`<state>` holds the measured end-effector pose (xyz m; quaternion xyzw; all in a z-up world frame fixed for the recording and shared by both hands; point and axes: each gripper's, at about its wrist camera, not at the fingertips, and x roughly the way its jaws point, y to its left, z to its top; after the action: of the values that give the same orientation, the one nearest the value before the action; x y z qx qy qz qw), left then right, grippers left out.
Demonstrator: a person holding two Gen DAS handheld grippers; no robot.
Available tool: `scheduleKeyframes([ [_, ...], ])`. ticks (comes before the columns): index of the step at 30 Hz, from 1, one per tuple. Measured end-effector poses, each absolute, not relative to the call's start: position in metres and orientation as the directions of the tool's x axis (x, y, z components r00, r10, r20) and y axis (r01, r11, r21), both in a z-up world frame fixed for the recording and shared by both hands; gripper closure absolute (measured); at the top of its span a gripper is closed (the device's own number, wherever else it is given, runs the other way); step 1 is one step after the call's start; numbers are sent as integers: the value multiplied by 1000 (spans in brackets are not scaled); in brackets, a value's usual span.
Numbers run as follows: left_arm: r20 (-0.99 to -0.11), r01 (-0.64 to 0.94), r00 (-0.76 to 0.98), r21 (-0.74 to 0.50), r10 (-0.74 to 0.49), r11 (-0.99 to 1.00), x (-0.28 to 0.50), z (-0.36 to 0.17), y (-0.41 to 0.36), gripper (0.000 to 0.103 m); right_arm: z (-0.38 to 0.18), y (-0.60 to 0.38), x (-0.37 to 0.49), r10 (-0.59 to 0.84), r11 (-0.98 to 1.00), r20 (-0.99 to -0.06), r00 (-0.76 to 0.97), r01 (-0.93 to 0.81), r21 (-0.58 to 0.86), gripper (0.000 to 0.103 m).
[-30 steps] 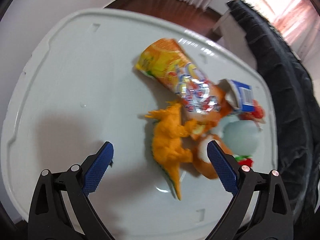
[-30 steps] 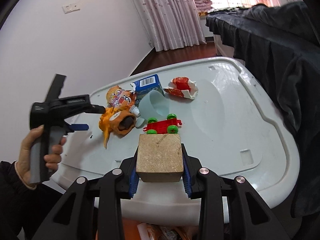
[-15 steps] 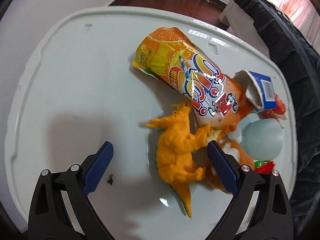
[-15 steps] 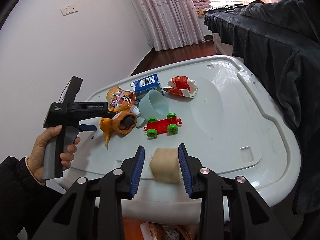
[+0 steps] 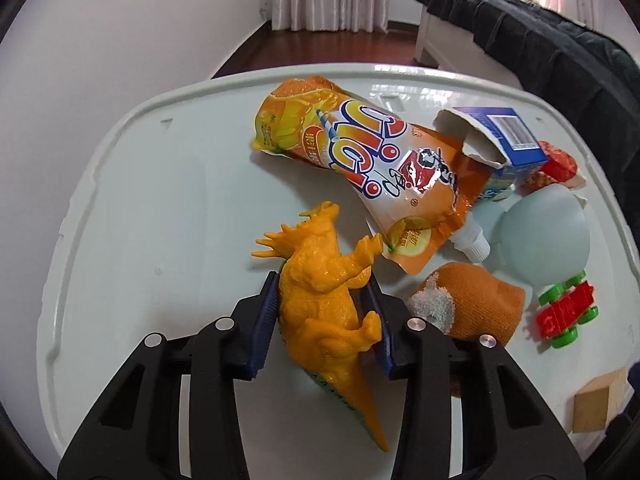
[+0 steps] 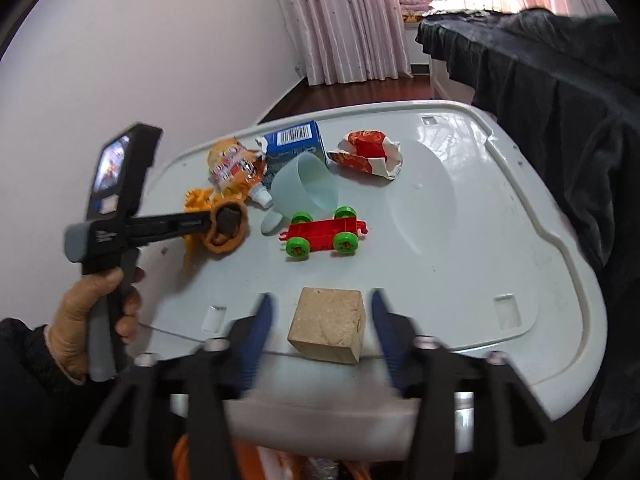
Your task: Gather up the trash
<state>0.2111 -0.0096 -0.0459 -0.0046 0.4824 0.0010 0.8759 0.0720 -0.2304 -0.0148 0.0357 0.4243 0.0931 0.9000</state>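
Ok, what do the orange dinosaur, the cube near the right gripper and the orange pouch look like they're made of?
Orange dinosaur: probably moulded plastic or rubber, matte, with crisp horns and pebbled skin. Cube: looks like raw wood or pressed fibre, tan and unvarnished, with a grainy speckled face. Orange juice pouch: thin glossy printed film, wrinkled and glinting, with a white spout that looks like plastic.

So on your bench (image 6: 460, 216) you've got one orange juice pouch (image 5: 360, 152), one torn blue carton (image 5: 500, 136), one crumpled red wrapper (image 6: 368, 152), one pale blue cup (image 6: 308, 188), one orange dinosaur (image 5: 320, 292), one plush toy (image 5: 472, 304), one red toy car (image 6: 324, 232) on four green wheels, one wooden block (image 6: 328, 324). Plus two tools, one in each of your hands.
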Motion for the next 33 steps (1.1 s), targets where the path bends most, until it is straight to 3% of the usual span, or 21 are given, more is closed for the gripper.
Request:
scheduleKeyframes([
  [4,-831,-12,556,-20,-10,1000,199,-45,-4,63,-28,-221,80,161,985,-782,602,-142,93,48],
  [7,-829,-22,559,-24,-8,999,190,-44,2,63,-41,-219,90,123,991,-810,574,-115,70,67],
  [16,-775,-17,631,-67,-41,998,140,7,16,63,-20,-232,79,203,979,-754,625,-111,172,68],
  [24,-717,115,686,-63,-125,991,36,69,-17,63,27,-224,16,319,947,-686,653,-207,244,68],
  [28,-746,165,643,-88,-175,982,-11,63,-31,63,30,-214,-27,316,948,-720,618,-224,224,68],
  [33,-808,175,561,-97,-180,980,-46,19,-38,63,10,-207,-62,277,959,-789,549,-210,191,68],
])
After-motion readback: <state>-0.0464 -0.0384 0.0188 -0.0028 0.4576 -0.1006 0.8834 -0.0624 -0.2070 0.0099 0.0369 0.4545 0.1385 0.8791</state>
